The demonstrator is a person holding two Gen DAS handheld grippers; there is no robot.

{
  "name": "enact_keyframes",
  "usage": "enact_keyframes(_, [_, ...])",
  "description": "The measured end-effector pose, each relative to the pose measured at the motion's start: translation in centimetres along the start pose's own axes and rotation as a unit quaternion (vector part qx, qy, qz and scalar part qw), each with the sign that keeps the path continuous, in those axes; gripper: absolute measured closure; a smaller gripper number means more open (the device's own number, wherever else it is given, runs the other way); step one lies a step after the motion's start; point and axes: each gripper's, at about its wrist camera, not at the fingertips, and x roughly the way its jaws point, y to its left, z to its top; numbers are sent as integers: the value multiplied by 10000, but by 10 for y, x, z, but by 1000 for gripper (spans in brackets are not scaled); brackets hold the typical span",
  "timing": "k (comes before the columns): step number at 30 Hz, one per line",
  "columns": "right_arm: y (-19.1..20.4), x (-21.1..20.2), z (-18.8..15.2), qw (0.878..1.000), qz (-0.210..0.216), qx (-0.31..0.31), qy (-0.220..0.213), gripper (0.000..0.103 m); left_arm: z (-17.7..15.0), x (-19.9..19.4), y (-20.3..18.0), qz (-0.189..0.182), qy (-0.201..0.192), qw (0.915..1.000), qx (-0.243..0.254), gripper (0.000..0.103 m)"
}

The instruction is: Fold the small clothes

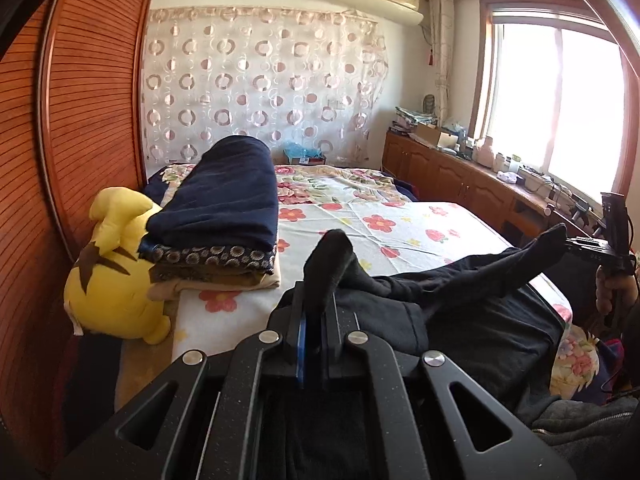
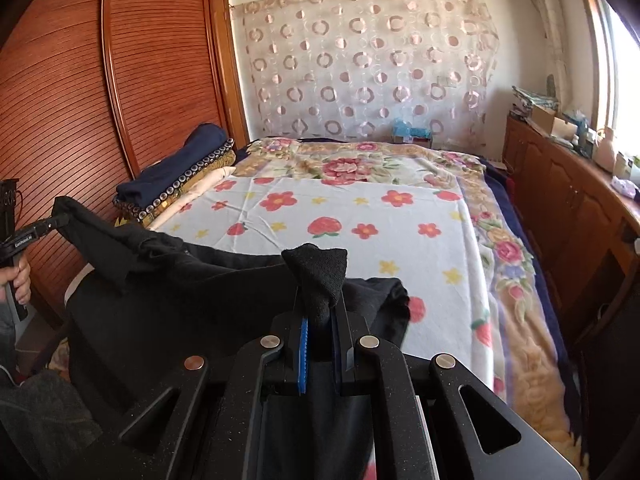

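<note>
A black garment (image 1: 460, 308) lies over the near edge of the bed; it also shows in the right wrist view (image 2: 168, 300). My left gripper (image 1: 316, 308) is shut on one corner of it, and a peak of cloth sticks up between the fingers. My right gripper (image 2: 320, 312) is shut on another corner, also pinched up. Each gripper shows in the other's view, the right one (image 1: 576, 246) at the far right, the left one (image 2: 48, 226) at the far left. The cloth hangs stretched between them, lifted above the floral sheet (image 2: 360, 216).
A stack of folded blankets (image 1: 224, 216) and a yellow plush toy (image 1: 112, 268) sit at the bed's left side by a wooden wardrobe (image 1: 80, 120). A wooden cabinet (image 1: 460, 176) with clutter runs under the window at right.
</note>
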Motion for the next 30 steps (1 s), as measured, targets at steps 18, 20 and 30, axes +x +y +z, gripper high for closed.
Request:
enact_keyframes(18, [6, -1, -53, 9944, -175, 42, 1042, 94, -51, -7, 12, 479, 763, 9959, 55, 76])
enact_keyframes(20, [6, -5, -47, 9945, -171, 22, 1031, 89, -46, -13, 13, 483, 651, 9967, 57, 65])
enact_keyframes(30, [-2, -32, -28, 9955, -459, -160, 814, 76, -9, 28, 17, 493, 648, 9965, 162, 28])
